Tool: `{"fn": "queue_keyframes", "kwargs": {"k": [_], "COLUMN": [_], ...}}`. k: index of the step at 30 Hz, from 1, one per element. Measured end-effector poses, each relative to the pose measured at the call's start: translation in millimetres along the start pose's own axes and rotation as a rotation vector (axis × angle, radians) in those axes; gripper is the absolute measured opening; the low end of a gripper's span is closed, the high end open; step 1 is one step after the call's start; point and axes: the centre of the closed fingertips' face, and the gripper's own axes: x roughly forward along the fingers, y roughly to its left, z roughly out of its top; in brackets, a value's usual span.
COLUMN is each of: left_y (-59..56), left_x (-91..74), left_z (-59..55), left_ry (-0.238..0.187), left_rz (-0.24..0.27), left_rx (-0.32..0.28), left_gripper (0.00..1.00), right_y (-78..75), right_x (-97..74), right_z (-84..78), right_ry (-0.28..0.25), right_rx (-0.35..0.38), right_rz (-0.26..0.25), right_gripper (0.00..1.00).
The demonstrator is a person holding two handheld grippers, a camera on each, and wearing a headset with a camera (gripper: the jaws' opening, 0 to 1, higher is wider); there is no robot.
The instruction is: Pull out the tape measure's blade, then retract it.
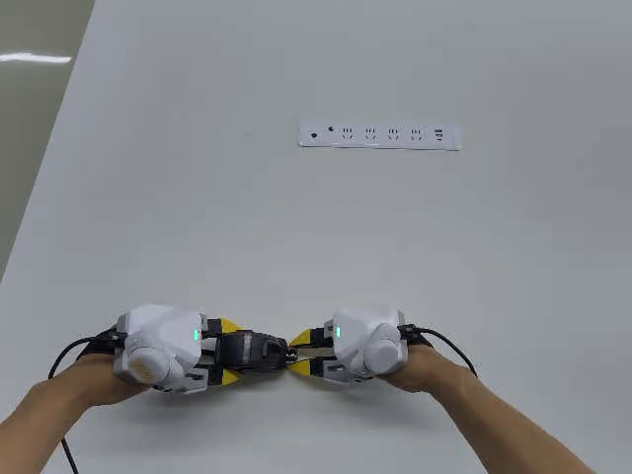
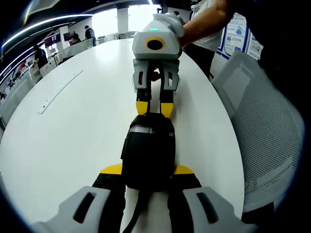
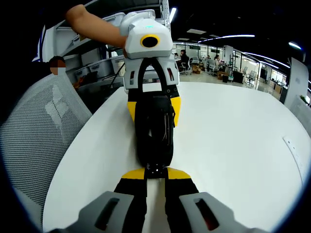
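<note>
Left gripper [image 2: 148,170] clamps the tape measure [image 2: 148,145]; right gripper [image 3: 155,174] pinches its blade tip [image 3: 155,168]; pull-out seems just starting. Next wants a straight draw apart, case held firm.

You're at a long white table [image 1: 197,197] with a white power strip [image 1: 380,135] lying flat on it, well ahead of you. Glossy grey-green floor [image 1: 30,99] shows past its left edge. A grey mesh chair [image 2: 262,141] stands beside the table — behind it, an open office under ceiling light strips [image 3: 233,37].
</note>
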Motion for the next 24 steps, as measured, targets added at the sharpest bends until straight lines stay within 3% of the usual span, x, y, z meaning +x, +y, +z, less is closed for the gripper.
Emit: {"fn": "queue_keyframes", "kwargs": {"k": [24], "left_y": [0.0], "left_x": [-0.2], "left_z": [-0.2], "left_ry": [-0.002], "left_rz": [-0.001], "left_rx": [-0.005], "left_gripper": [0.29], "right_y": [0.3], "right_x": [-13.1], "right_z": [-6.6], "right_ry": [0.006], "right_rx": [0.004], "right_rz": [-0.003], "right_gripper": [0.11]}}
